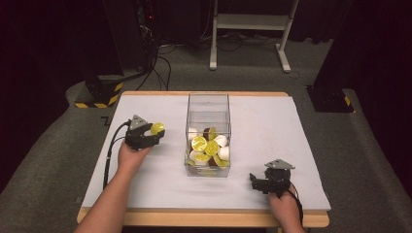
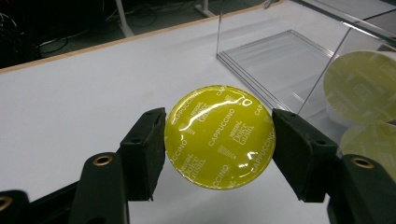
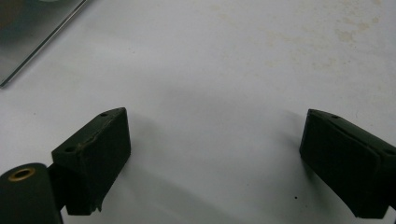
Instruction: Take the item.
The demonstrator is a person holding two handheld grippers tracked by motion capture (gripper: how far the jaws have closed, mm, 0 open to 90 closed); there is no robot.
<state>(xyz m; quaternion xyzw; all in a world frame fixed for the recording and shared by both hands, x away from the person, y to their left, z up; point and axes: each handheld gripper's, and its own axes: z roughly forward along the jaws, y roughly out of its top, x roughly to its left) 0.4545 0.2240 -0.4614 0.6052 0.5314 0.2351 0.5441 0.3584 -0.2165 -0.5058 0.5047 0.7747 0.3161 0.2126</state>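
A white-topped desk (image 1: 272, 126) with a pale wooden edge stands on grey carpet (image 1: 43, 165). Beyond its far edge, the white legs of a frame (image 1: 250, 34) rise from the floor, and black cables (image 1: 160, 63) trail across the carpet beside them. Two dark bases with yellow-and-black striped edges sit on the floor, one (image 1: 97, 94) near the desk's far left corner, the other (image 1: 330, 99) near its far right corner.

We see only the foil lid of the yellow capsule (image 2: 219, 136); its body is hidden behind. The picture's edge cuts off two capsules (image 2: 362, 84) inside the clear box (image 2: 275, 60).
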